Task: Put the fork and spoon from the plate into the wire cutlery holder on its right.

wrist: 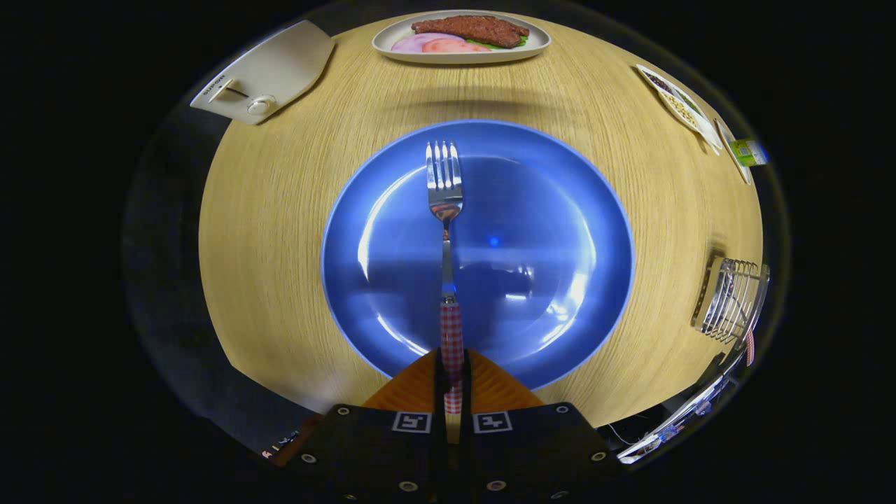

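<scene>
While the gripper (451,381) hung over the near rim of the blue plate (546,210), its two orange fingers (413,388) stood pressed together on the fork (445,203), clamping the red-and-white checked handle between them. From that grip the fork ran straight ahead over the plate — steel neck first, then the tines, which pointed away toward the far side of the wooden table (280,210). Whether the tines touched the plate or floated just above it could not be told from this angle. No other cutlery lay on the blue surface.

Well off to the right of the plate, near the table's edge, stood the wire cutlery holder (731,297), with a scrap of the same checked pattern showing just below its near corner; what that belonged to was too small to make out.

Beyond the plate, at the far edge of the table, sat an oval white dish (532,43) carrying a brown slab of meat and pink slices. To the far left lay a pale flat device (269,70) with a knob — and to the far right a few small flat cards (679,101) rested near the rim of the table.
</scene>
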Demonstrator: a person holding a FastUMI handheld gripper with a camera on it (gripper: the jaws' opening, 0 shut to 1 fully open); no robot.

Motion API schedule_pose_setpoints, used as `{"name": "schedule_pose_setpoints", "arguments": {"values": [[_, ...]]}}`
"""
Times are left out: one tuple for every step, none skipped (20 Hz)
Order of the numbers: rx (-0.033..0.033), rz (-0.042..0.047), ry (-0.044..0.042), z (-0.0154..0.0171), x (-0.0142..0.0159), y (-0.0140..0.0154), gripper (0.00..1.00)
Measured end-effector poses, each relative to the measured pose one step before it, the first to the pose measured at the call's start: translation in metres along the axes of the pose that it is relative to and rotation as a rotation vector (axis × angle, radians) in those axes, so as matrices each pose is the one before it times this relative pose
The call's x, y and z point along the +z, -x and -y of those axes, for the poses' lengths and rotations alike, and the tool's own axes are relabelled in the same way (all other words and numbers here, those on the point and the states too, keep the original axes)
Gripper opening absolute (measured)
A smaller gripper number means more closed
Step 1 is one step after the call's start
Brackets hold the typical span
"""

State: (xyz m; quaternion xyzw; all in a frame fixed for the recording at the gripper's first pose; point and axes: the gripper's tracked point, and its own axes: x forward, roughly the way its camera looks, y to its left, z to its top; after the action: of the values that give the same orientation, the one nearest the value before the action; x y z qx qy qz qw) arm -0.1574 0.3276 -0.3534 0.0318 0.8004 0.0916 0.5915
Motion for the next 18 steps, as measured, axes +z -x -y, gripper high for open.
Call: {"name": "schedule_pose_setpoints", "arguments": {"values": [[0.00119, 0.01689, 0.00126, 0.00897, 0.00153, 0.01017, 0.07], [-0.00158, 0.01385, -0.00152, 0.01034, 0.00057, 0.00933, 0.07], [0.00362, 0.01087, -0.00265, 0.00762, -0.00009, 0.01137, 0.07], [0.00075, 0.01237, -0.00886, 0.01058, 0.00009, 0.01141, 0.07], [0.0002, 0.00949, -0.00429, 0.0111, -0.00112, 0.01165, 0.07], [-0.00655, 0.016, -0.00688, 0.01202, 0.00017, 0.01028, 0.07], [-0.00937, 0.0145, -0.00216, 0.01262, -0.00065, 0.01336, 0.07], [-0.00986, 0.01337, -0.00306, 0.01368, 0.00013, 0.01079, 0.07], [-0.00937, 0.00893, -0.00522, 0.01341, -0.00096, 0.00989, 0.07], [-0.00893, 0.00077, -0.00231, 0.01352, -0.00256, 0.00895, 0.07], [-0.01216, 0.00017, -0.00062, 0.01366, -0.00245, 0.00777, 0.07], [-0.01503, -0.00033, -0.00309, 0.01636, -0.00339, 0.00707, 0.07], [-0.00974, -0.00896, -0.01104, 0.01534, -0.00396, 0.0056, 0.07], [-0.00424, -0.01528, -0.01464, 0.01335, -0.00529, 0.00408, 0.07], [-0.00963, -0.02012, -0.01469, 0.01469, -0.00461, 0.00701, 0.07], [-0.01047, -0.01511, -0.01335, 0.01336, -0.00292, 0.00207, 0.07], [-0.00728, -0.02119, -0.00905, 0.01313, -0.00768, -0.00124, 0.07], [-0.00094, -0.01871, -0.01331, 0.01107, -0.00342, 0.00053, 0.07]]}}
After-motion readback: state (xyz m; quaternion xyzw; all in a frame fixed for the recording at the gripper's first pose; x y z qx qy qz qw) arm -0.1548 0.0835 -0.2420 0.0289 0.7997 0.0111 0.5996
